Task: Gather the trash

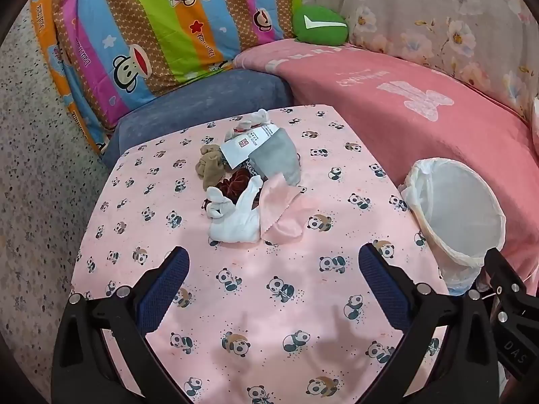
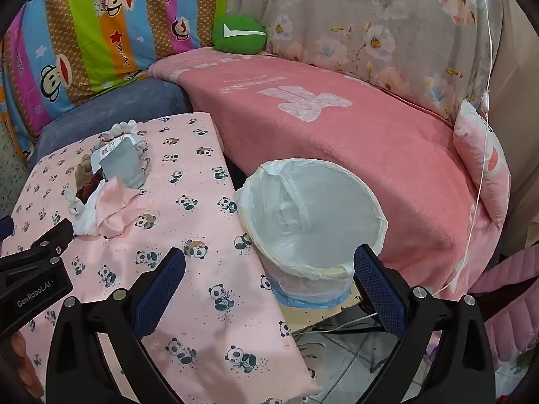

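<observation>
A pile of small fabric items lies in the middle of the table with the pink panda cloth (image 1: 235, 303): a white cloth (image 1: 235, 219), a pink cloth (image 1: 286, 208), a grey pouch (image 1: 279, 158) with a white label, a tan knotted piece (image 1: 210, 165) and a dark red piece (image 1: 235, 183). The pile also shows in the right wrist view (image 2: 111, 178). A bin lined with a white bag (image 1: 458, 212) (image 2: 313, 222) stands off the table's right edge. My left gripper (image 1: 273, 272) is open and empty, just short of the pile. My right gripper (image 2: 269, 269) is open and empty, over the table edge beside the bin.
A sofa with a pink blanket (image 2: 337, 124) runs behind the bin. A blue cushion (image 1: 202, 101), a striped monkey-print quilt (image 1: 151, 33) and a green pillow (image 1: 320, 25) lie behind the table. Tiled floor and cables (image 2: 337, 330) show below the bin.
</observation>
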{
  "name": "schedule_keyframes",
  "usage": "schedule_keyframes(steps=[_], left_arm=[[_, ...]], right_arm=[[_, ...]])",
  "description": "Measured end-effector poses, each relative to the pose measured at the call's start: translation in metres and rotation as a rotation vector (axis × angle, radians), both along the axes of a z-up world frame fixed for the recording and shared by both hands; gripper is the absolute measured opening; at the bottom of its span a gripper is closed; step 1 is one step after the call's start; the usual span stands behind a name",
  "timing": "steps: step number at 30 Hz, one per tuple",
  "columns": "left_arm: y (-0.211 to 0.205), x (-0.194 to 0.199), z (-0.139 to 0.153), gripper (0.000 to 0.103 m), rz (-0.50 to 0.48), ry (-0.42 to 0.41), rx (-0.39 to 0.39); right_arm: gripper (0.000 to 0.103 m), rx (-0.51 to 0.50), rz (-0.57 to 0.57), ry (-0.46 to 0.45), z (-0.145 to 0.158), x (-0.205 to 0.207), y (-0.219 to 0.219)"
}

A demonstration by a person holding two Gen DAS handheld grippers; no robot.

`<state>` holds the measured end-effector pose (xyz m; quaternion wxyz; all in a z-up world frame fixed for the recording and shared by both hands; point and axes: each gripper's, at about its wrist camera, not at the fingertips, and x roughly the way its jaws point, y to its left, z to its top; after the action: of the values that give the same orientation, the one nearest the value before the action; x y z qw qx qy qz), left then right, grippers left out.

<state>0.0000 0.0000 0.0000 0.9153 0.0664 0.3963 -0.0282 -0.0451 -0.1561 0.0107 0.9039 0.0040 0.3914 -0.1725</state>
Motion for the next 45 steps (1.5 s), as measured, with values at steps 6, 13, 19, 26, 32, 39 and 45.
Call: schedule_keyframes(steps=[6, 13, 19, 26, 32, 39, 45], left_arm=[[0.0, 0.0, 0.001, 0.096, 0.0, 0.007, -0.004], [-0.003, 0.0, 0.002, 0.096, 0.001, 0.002, 0.001], [-0.002, -0.001, 0.002, 0.096, 0.004, 0.007, 0.001], [0.0, -0.001, 0.001, 0.096, 0.005, 0.015, -0.002], [-0.001, -0.001, 0.0, 0.096, 0.005, 0.015, -0.002], [-0.002, -0.003, -0.003, 0.096, -0.002, 0.017, -0.001], [-0.004, -0.003, -0.003, 0.096, -0.002, 0.016, 0.0]], right_arm=[[0.098, -0.007, -0.001, 0.003, 0.0, 0.0, 0.001], [0.098, -0.007, -0.003, 0.0, -0.002, 0.0, 0.003], [0.098, -0.013, -0.008, -0.004, 0.006, -0.003, 0.002], [0.098, -0.021, -0.006, -0.006, 0.003, -0.003, 0.005], [0.098, -0.027, -0.01, 0.0, 0.003, -0.003, 0.005], [0.098, -0.031, -0.012, 0.002, 0.003, -0.003, 0.005], [0.098, -0.031, -0.014, 0.001, 0.002, -0.001, 0.005]])
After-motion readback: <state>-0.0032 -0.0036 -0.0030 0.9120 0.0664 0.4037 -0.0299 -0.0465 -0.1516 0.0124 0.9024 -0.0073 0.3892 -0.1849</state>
